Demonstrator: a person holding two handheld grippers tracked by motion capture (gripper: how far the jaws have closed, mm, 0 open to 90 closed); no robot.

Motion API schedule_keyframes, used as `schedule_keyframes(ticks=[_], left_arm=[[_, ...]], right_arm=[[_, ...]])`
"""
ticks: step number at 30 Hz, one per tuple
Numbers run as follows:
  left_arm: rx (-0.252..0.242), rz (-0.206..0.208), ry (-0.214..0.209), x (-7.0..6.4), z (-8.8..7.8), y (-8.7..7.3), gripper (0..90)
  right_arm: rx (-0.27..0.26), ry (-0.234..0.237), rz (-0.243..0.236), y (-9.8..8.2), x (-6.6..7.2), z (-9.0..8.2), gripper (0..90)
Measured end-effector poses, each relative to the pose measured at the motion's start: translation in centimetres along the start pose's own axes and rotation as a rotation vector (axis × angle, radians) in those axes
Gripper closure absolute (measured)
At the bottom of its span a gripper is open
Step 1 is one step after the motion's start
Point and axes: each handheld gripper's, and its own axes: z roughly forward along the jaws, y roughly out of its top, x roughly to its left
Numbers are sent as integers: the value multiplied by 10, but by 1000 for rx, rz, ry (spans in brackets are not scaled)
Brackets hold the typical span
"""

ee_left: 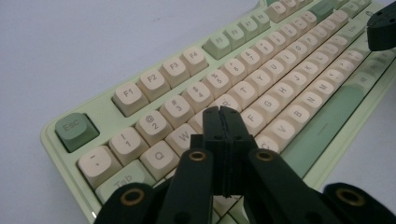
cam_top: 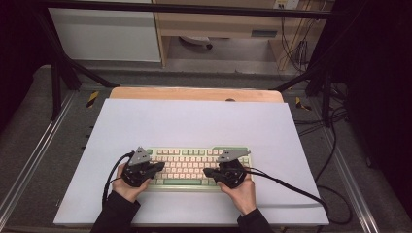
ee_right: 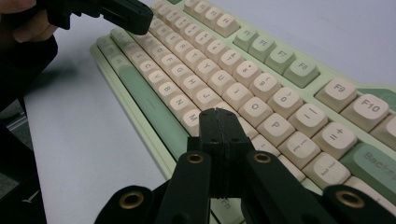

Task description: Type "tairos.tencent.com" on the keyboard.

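Note:
A pale green keyboard [cam_top: 194,167] with cream keys lies on the white sheet near the table's front. My left gripper [cam_top: 161,166] hovers over the keyboard's left end, shut, its tip pointing right. In the left gripper view the shut jaws of my left gripper [ee_left: 222,110] hang over the keyboard [ee_left: 261,79] near the W and E keys, holding nothing. My right gripper [cam_top: 206,172] sits over the right end, shut, tip pointing left. The right gripper view has my right gripper [ee_right: 215,112] with jaws pressed together above the keyboard [ee_right: 219,65], around the L key.
A white sheet [cam_top: 194,121] covers the wooden table [cam_top: 194,93]. Black cables [cam_top: 291,187] trail from both grippers across the sheet. A metal frame and dark floor surround the table. The other gripper's tip [ee_right: 126,14] reaches in over the keyboard's far end.

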Motion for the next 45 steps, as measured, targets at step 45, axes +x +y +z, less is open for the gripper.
schedule_keyframes(ticks=[45], left_arm=[[-1,-20,-2,9,-11,-9,900]], right_arm=[[53,27,-31,13,22,53,900]])
